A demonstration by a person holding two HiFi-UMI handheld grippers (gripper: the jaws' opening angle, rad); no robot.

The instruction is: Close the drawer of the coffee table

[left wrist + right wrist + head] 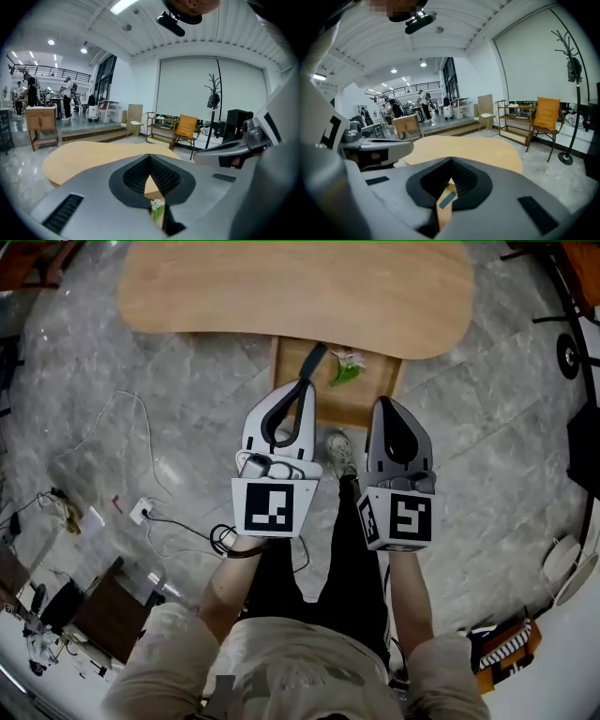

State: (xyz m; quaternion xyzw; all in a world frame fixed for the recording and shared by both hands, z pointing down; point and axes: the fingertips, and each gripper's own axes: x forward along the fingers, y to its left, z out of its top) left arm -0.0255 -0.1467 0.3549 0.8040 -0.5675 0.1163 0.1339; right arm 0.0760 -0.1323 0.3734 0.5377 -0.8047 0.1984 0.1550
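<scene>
The coffee table's pale wooden top point(300, 296) fills the top of the head view. Its drawer point(345, 407) stands pulled out from under the near edge. Inside lie a green and white item point(347, 369) and a dark strip point(312, 357). My left gripper point(304, 386) is shut and empty, hovering over the drawer's left part. My right gripper point(385, 403) is also shut and empty, over the drawer's right part. In the left gripper view the shut gripper point(150, 157) frames the green item point(157, 208). In the right gripper view the gripper point(451, 161) frames drawer wood point(440, 213).
Grey marble floor surrounds the table. Cables and a power strip point(141, 512) lie at the left. The person's shoe point(339, 451) stands just before the drawer. A chair with an orange cushion point(187, 126) and a coat rack point(214, 98) stand beyond the table.
</scene>
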